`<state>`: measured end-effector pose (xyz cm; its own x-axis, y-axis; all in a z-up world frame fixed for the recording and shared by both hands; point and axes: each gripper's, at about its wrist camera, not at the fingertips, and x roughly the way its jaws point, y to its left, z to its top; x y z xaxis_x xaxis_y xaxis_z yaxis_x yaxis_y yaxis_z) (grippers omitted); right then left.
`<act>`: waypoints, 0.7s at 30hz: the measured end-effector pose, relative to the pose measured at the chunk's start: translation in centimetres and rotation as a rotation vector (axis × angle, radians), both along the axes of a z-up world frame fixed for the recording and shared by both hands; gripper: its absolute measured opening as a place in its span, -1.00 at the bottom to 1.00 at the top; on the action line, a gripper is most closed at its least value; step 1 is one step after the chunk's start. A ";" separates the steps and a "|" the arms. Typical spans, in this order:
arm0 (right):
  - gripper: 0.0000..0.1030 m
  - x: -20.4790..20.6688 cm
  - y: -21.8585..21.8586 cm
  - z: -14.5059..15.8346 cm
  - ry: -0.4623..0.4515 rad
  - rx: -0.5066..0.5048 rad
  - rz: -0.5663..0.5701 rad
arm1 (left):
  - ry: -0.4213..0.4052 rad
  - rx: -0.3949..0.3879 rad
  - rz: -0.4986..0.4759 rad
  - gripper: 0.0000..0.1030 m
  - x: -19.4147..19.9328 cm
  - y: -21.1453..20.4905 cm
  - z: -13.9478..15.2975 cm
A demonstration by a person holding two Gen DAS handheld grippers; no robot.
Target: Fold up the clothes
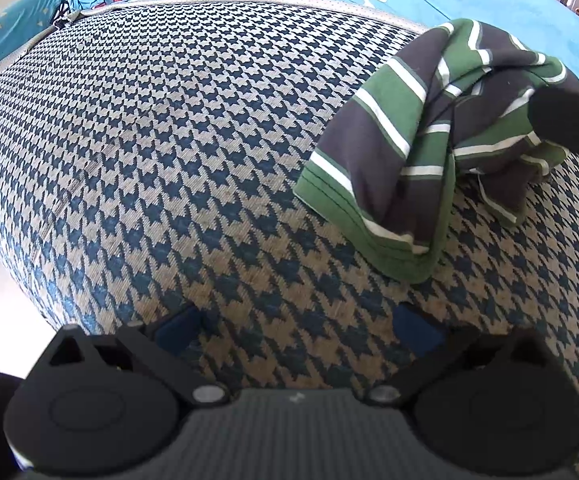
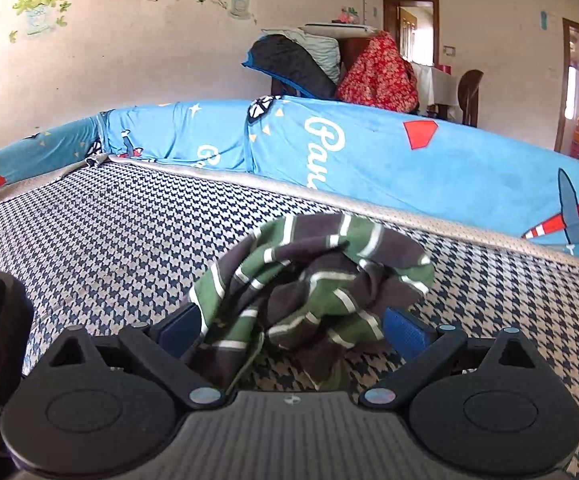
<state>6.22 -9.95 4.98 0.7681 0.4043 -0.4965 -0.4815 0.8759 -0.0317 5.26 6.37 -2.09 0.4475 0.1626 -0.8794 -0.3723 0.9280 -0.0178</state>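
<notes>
The striped shirt (image 2: 309, 292) lay crumpled on the checked cushion (image 1: 169, 140), bunched between the spread fingers of the right gripper (image 2: 293, 328), probably positioned to take hold. The left gripper (image 1: 297, 330) hung wide and empty over bare cushion, the shirt ahead to its right.

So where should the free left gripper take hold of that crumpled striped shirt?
Probably the green hem edge of the striped shirt, approached from the left gripper side: it lies flat and exposed on the houndstooth cushion, while the rest is bunched.
</notes>
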 end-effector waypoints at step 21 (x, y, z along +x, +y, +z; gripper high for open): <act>0.91 7.1 5.3 -2.6 -0.020 -0.090 0.101 | -0.029 0.013 0.009 1.00 1.5 -0.5 -0.6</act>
